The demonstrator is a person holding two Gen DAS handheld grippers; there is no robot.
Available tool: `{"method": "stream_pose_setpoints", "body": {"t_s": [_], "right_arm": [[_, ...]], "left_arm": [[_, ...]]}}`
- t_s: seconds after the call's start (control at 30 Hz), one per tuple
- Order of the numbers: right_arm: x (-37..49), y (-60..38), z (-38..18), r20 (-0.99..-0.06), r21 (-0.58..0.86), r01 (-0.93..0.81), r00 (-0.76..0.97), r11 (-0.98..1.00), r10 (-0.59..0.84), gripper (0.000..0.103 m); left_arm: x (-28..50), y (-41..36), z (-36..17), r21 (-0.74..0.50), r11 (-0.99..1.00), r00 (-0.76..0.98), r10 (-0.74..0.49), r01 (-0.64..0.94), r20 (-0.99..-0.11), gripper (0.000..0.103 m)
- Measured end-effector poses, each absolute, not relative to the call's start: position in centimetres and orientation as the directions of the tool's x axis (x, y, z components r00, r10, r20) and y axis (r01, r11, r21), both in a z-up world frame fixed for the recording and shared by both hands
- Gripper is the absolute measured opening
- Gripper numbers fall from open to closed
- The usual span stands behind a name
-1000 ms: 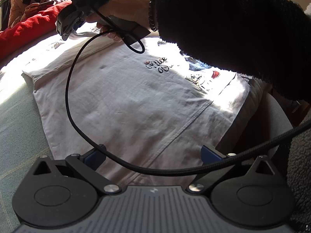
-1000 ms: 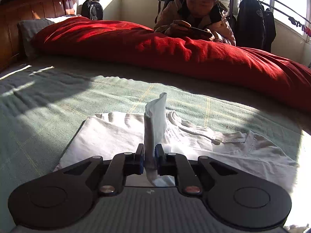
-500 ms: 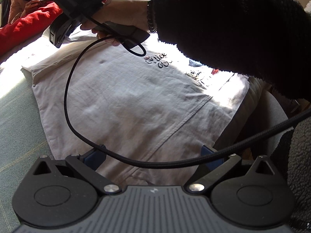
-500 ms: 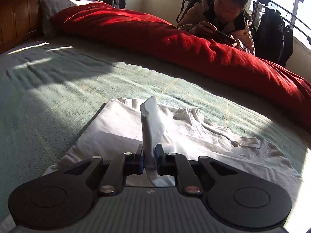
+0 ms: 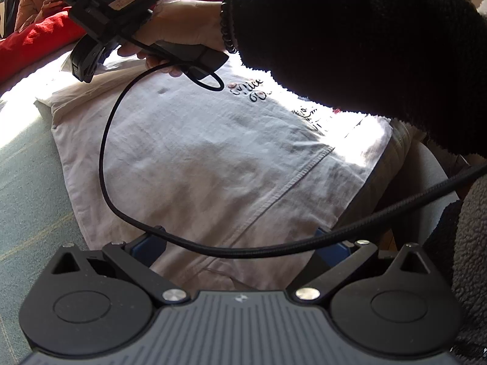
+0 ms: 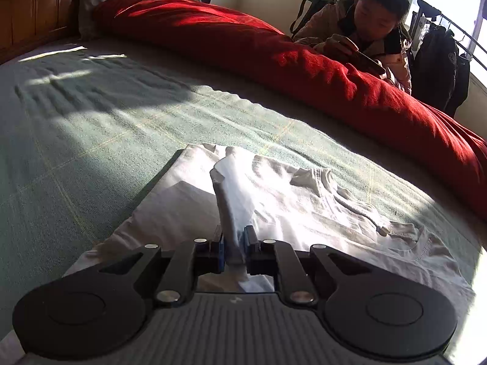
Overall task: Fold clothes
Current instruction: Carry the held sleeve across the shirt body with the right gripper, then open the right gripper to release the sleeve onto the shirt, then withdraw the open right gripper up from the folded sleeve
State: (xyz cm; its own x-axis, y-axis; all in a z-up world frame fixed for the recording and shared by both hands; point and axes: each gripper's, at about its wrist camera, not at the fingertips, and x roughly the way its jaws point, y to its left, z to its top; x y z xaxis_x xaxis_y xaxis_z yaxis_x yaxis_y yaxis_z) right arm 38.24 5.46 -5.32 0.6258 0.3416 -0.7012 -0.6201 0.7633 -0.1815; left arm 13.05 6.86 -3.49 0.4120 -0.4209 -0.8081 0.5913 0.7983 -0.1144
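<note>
A white T-shirt [image 5: 213, 158] with black script print lies spread on the green bedspread [image 5: 27, 164]. My left gripper [image 5: 240, 243] is open over the shirt's near hem, its blue pads wide apart. My right gripper [image 6: 233, 245] is shut on a pinched fold of the shirt's cloth [image 6: 231, 194], which stands up between the fingers. In the left wrist view the right gripper [image 5: 88, 60] is at the shirt's far end, held by a hand in a black fleece sleeve [image 5: 365, 36]. The shirt's collar [image 6: 404, 231] lies to the right in the right wrist view.
A black cable [image 5: 106, 158] loops over the shirt. A red duvet [image 6: 274, 51] runs along the far side of the bed. A seated person [image 6: 371, 27] with a phone is behind it. A wooden headboard [image 6: 33, 9] is at far left.
My right gripper has moved left and toward the headboard with the pinched cloth, which now leans lower. My left gripper has stayed open over the hem.
</note>
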Motion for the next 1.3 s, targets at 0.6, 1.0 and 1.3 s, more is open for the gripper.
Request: {"method": "stream_pose_setpoints", "body": {"t_s": [0.6,1.0,1.3], "right_arm": [[37.5,-1.3,-0.9,-0.696,-0.13,-0.563,0.638,0.816,0.329,0.075],[37.6,-11.8,-1.3,-0.692,-0.128,-0.394,0.693,0.91,0.203,0.075],[38.1,-21.2,-3.1,-0.668,-0.068,-0.312,0.719,0.948,0.189,0.075]], "left_arm": [[9.8,5.3,-1.1,-0.102,0.796,0.438,-0.429,0.596,-0.79,0.102],[7.2,2.0,2.8,-0.218,0.691,0.374,-0.596,0.689,-0.71,0.102],[9.7,-0.6,4.3,-0.365,0.552,0.264,-0.755,0.75,-0.6,0.102]]}}
